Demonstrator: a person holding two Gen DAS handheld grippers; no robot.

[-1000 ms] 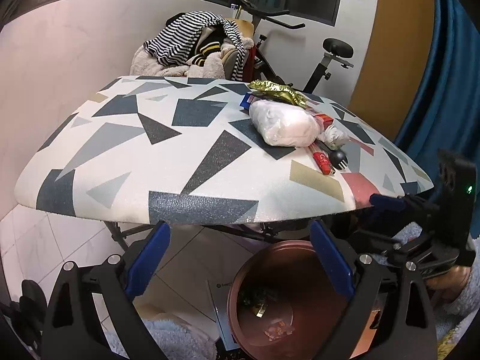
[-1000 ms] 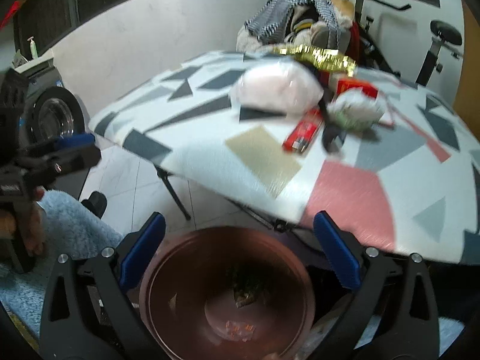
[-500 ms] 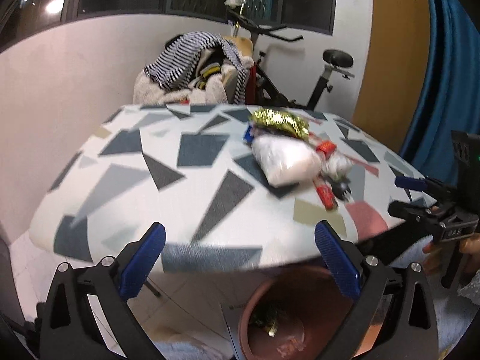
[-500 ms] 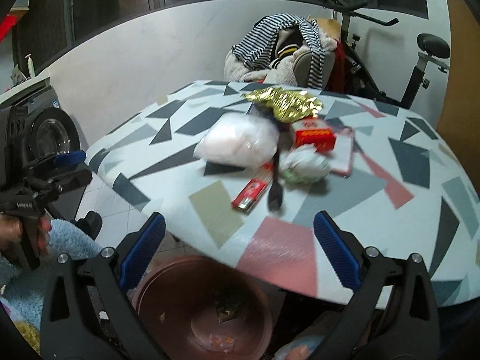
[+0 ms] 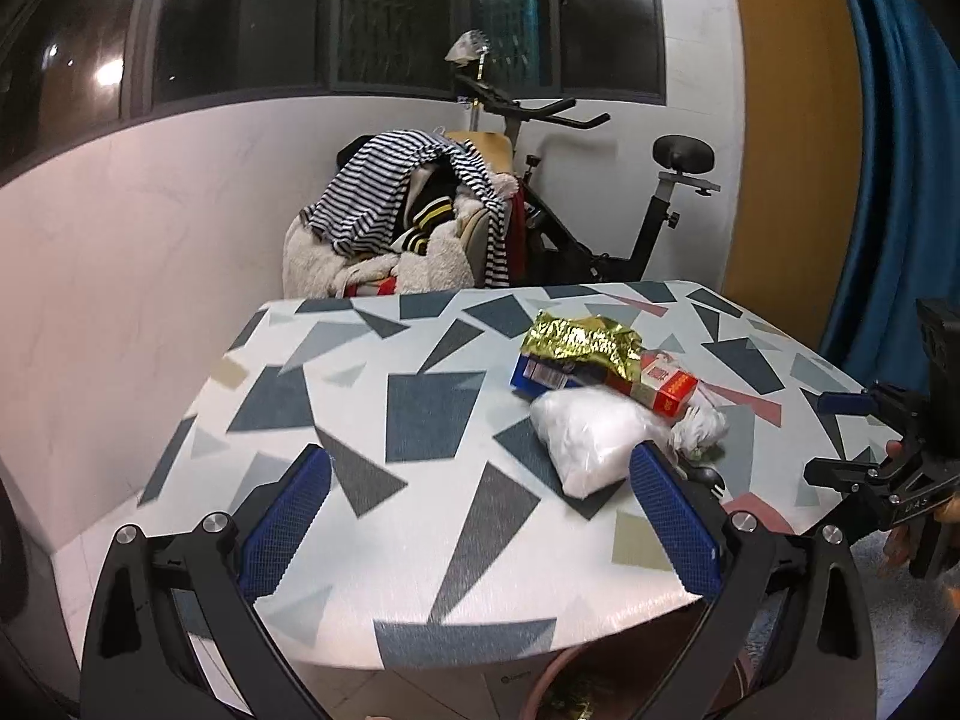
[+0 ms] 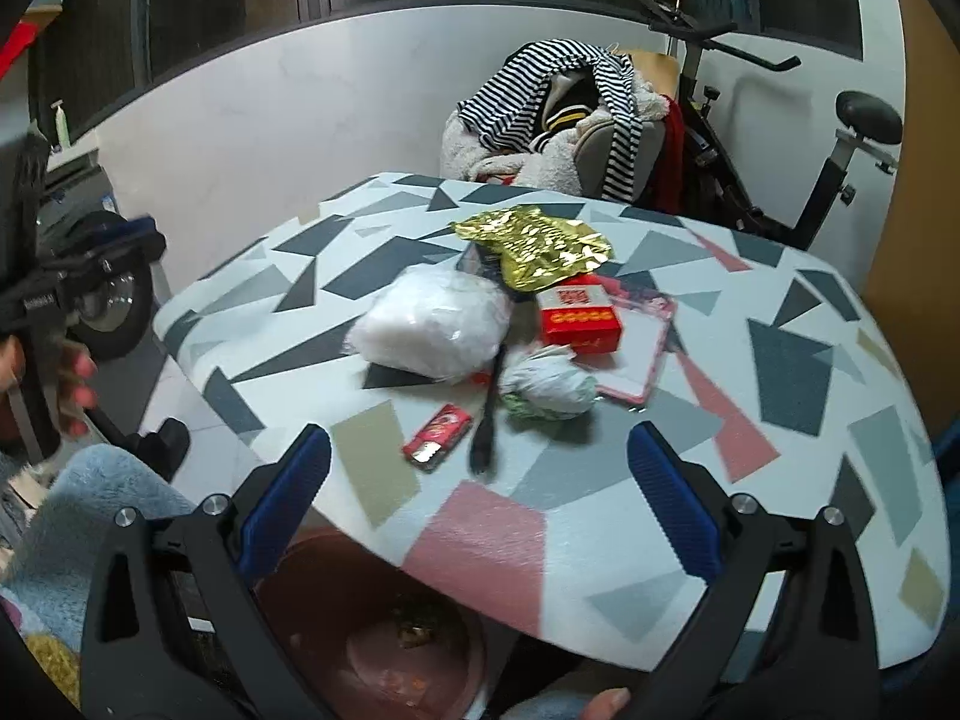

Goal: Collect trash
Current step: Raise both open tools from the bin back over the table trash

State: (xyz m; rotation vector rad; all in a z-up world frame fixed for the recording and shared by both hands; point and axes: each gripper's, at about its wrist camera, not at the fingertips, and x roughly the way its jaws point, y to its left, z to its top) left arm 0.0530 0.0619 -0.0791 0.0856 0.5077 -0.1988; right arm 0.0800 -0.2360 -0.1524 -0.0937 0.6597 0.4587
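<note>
Trash lies in a heap on the patterned table point(image 5: 420, 402): a white plastic bag point(image 5: 591, 441) point(image 6: 435, 324), a gold foil wrapper point(image 5: 579, 342) point(image 6: 534, 246), a red box point(image 5: 666, 387) point(image 6: 579, 318), a crumpled white wad point(image 6: 549, 384), a small red packet point(image 6: 437, 437) and a black plastic fork point(image 6: 487, 414). A brown bin point(image 6: 384, 636) stands on the floor below the table's near edge. My left gripper point(image 5: 477, 519) is open and empty above the table's near side. My right gripper point(image 6: 477, 507) is open and empty just short of the packet and fork.
A blue box point(image 5: 540, 375) lies under the foil and a pink-edged card point(image 6: 636, 354) under the red box. A chair piled with clothes point(image 5: 408, 222) and an exercise bike point(image 5: 630, 210) stand behind the table. A blue curtain point(image 5: 888, 150) hangs at right.
Both grippers have risen from beside the bin to above the table's near edge and stayed open. The trash heap has not moved.
</note>
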